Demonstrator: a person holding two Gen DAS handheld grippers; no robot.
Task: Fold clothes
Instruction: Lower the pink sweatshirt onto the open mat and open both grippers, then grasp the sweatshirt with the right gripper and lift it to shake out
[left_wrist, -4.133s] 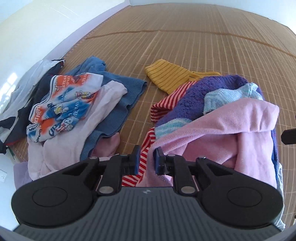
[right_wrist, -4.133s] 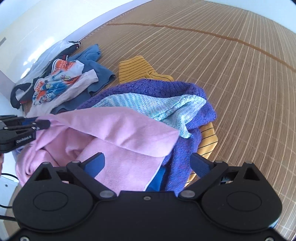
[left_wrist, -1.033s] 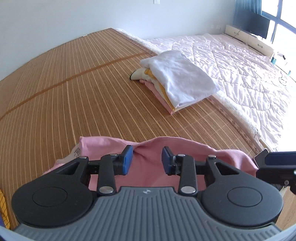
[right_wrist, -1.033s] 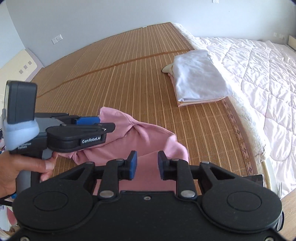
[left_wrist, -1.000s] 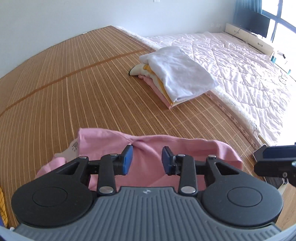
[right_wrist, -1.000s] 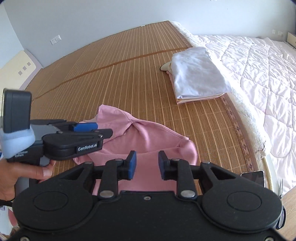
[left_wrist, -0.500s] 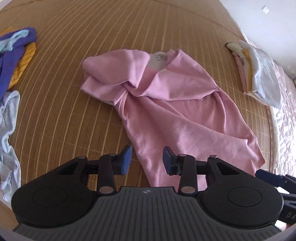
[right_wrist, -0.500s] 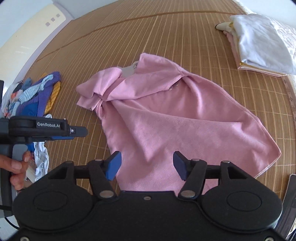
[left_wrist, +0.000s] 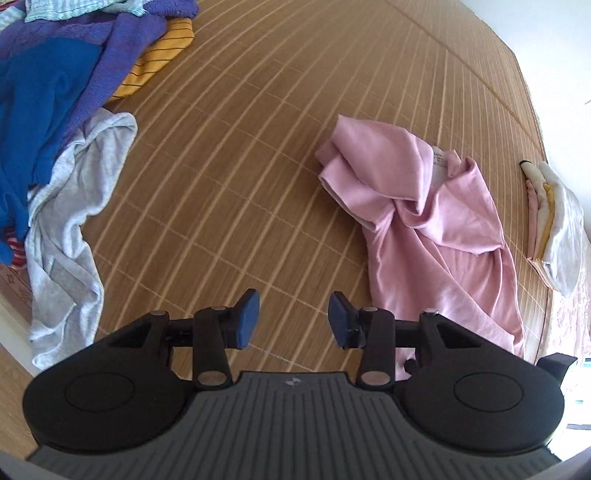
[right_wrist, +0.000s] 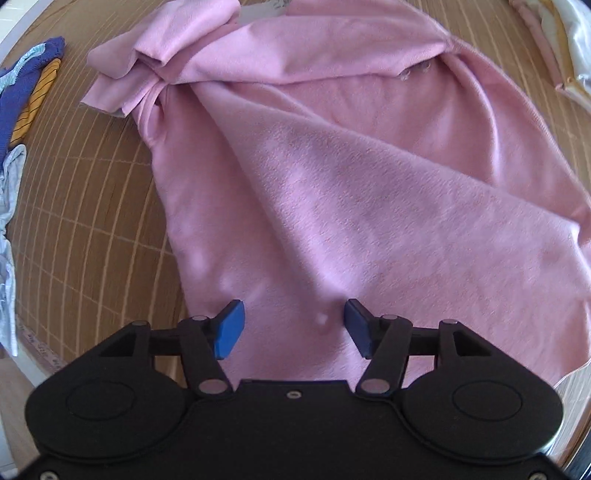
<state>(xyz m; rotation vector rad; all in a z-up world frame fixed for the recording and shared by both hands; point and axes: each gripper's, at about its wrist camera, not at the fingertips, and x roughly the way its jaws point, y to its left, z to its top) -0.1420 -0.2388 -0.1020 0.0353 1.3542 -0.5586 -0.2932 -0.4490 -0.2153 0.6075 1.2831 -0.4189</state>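
Note:
A pink shirt (left_wrist: 436, 221) lies crumpled on the bamboo mat (left_wrist: 240, 155), its collar end bunched at the far side with a white label showing. In the right wrist view the pink shirt (right_wrist: 351, 177) fills most of the frame. My left gripper (left_wrist: 293, 319) hovers open over bare mat, to the left of the shirt's lower edge, holding nothing. My right gripper (right_wrist: 293, 328) is open just above the shirt's near part, with cloth under the gap between the fingers but not pinched.
A heap of unfolded clothes (left_wrist: 55, 74) in purple, blue, yellow stripes and a grey garment (left_wrist: 70, 221) lies at the left. A folded stack (left_wrist: 554, 221) topped with white sits at the far right, near the mat's edge. Bare mat lies between heap and shirt.
Both grippers carried the pink shirt from the heap and let it drop on the mat. Since half a second ago the left gripper swung left off the shirt and the right moved closer above it.

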